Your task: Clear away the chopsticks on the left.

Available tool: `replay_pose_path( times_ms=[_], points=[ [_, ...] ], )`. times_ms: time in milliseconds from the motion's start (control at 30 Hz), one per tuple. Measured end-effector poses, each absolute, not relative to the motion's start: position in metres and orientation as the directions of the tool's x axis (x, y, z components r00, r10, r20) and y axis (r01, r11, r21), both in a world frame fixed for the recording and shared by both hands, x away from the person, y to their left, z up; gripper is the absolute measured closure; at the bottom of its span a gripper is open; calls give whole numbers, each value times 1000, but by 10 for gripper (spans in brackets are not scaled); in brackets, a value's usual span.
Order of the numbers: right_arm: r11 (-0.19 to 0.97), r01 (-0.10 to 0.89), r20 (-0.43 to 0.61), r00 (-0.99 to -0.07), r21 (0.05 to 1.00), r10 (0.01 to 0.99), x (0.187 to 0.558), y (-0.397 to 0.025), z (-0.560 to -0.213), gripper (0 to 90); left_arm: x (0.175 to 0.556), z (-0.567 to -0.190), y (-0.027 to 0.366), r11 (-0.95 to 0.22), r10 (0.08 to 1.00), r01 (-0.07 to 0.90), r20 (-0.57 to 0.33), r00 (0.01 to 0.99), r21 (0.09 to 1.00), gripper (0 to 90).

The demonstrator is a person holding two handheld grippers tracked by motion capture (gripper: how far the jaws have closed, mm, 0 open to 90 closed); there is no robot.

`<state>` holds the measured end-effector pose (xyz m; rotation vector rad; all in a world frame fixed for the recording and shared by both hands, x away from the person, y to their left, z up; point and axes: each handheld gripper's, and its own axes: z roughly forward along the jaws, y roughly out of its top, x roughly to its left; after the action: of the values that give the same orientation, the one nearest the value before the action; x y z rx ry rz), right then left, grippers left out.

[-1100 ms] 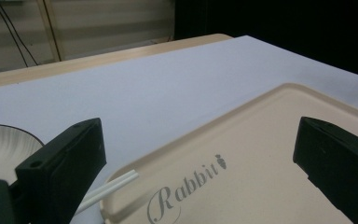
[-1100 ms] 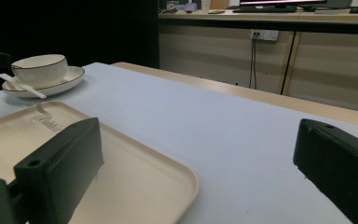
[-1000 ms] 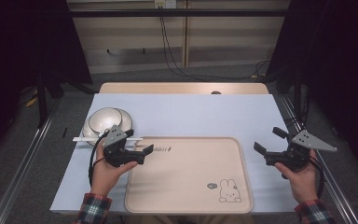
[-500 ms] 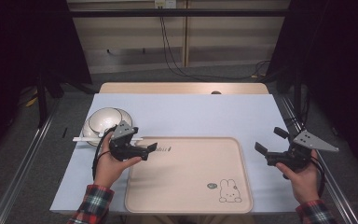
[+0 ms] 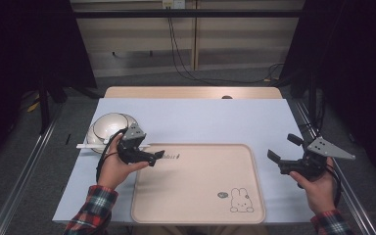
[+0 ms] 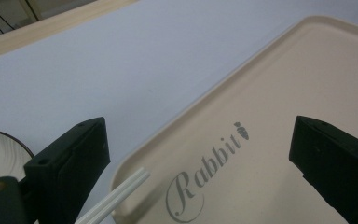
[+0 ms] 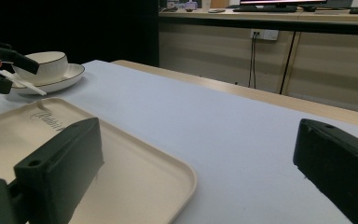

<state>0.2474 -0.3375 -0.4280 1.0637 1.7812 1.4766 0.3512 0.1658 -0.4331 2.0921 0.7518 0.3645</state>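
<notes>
A pair of white chopsticks (image 5: 90,145) lies across the front of a white plate (image 5: 98,139), tips on the far left corner of a beige tray (image 5: 196,196). A white bowl (image 5: 108,125) sits on that plate. My left gripper (image 5: 152,155) hovers open over that tray corner. In the left gripper view the chopsticks' tips (image 6: 116,198) lie between the jaws, close to the left one, and the left gripper (image 6: 198,135) touches nothing. My right gripper (image 5: 281,147) stands open beside the tray's right edge, holding nothing; the right gripper (image 7: 200,135) faces the bowl (image 7: 42,63).
The tray (image 6: 270,116) bears the word "Rabbit" (image 6: 205,175) and a rabbit drawing (image 5: 240,199) near its front right. A pale blue sheet (image 5: 200,120) covers the table. Cabinets and cables (image 5: 176,44) stand beyond the far edge; metal rails (image 5: 24,161) run along both sides.
My left gripper has moved a little to the right, over the chopsticks' tips and the tray's far left corner. The right gripper has hardly moved.
</notes>
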Motion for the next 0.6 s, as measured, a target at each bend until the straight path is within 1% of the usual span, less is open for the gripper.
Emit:
replay_pose_path(
  times_ms=[100,133,200,233,333,467,500,567,600],
  points=[
    [73,202,42,-513,977,857,247,-337,-428,8,353,-434,166,-466,634,388,-5,773,795,49],
    [73,202,42,-513,977,857,247,-337,-428,8,354,-433,168,-487,630,380,15,776,786,49],
    [74,208,45,-515,975,856,247,-337,-428,8,356,-434,167,-487,625,380,11,781,786,58],
    [71,209,48,-514,975,857,247,-337,-428,8,356,-433,167,-510,623,377,29,782,773,59],
    [82,207,39,-521,975,852,247,-338,-428,8,360,-431,171,-528,625,392,32,780,754,63],
    [85,204,33,-518,975,855,247,-337,-428,8,363,-432,173,-526,629,404,23,777,749,65],
    [83,205,35,-515,975,856,247,-337,-428,8,364,-431,173,-546,625,411,28,780,730,67],
    [80,211,42,-519,974,854,247,-337,-428,8,364,-432,173,-542,626,413,23,780,732,69],
    [82,210,39,-515,974,856,246,-337,-428,8,366,-431,175,-565,620,413,38,783,715,69]
  ],
)
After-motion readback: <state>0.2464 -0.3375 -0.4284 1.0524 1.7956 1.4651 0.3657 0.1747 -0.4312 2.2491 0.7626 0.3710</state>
